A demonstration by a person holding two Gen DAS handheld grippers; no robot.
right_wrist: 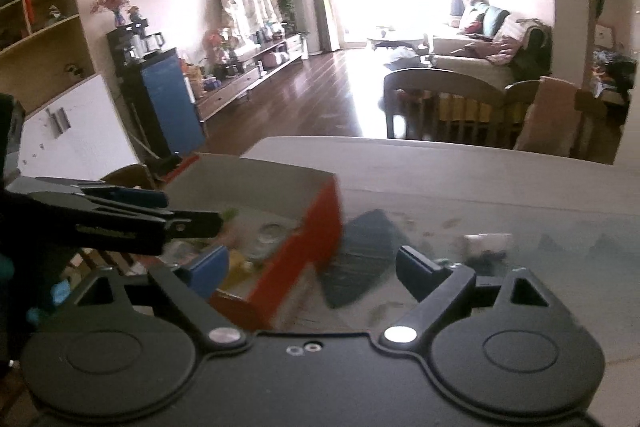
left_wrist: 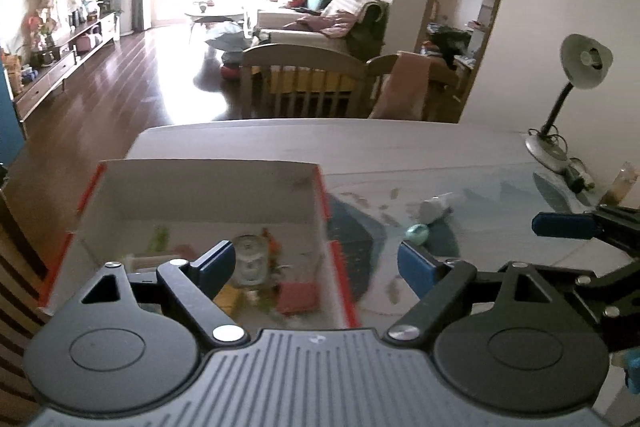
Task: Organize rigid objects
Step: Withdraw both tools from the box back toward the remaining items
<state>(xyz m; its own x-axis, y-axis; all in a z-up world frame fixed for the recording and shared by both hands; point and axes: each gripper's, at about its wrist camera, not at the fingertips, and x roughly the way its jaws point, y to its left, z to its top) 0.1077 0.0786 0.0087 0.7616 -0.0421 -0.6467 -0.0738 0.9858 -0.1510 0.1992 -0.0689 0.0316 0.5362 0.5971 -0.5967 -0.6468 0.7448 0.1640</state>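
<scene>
A white box with red outer walls [left_wrist: 320, 187] stands on the table at the left; it also shows in the right wrist view [right_wrist: 316, 223]. Inside lie a clear round jar [left_wrist: 250, 259], a red block [left_wrist: 298, 297], a yellow piece [left_wrist: 228, 297] and small green and orange bits. On the table to its right lie a white tube [left_wrist: 436, 207] and a small teal egg-like object [left_wrist: 417, 233]. My left gripper [left_wrist: 316, 263] is open and empty over the box's right wall. My right gripper [right_wrist: 310, 269] is open and empty above the box's right corner.
A dark blue patterned shape [right_wrist: 360, 259] lies on the table beside the box. A desk lamp [left_wrist: 568, 99] and a brown bottle [left_wrist: 620, 183] stand at the far right. Wooden chairs [left_wrist: 304, 83] stand behind the table's far edge.
</scene>
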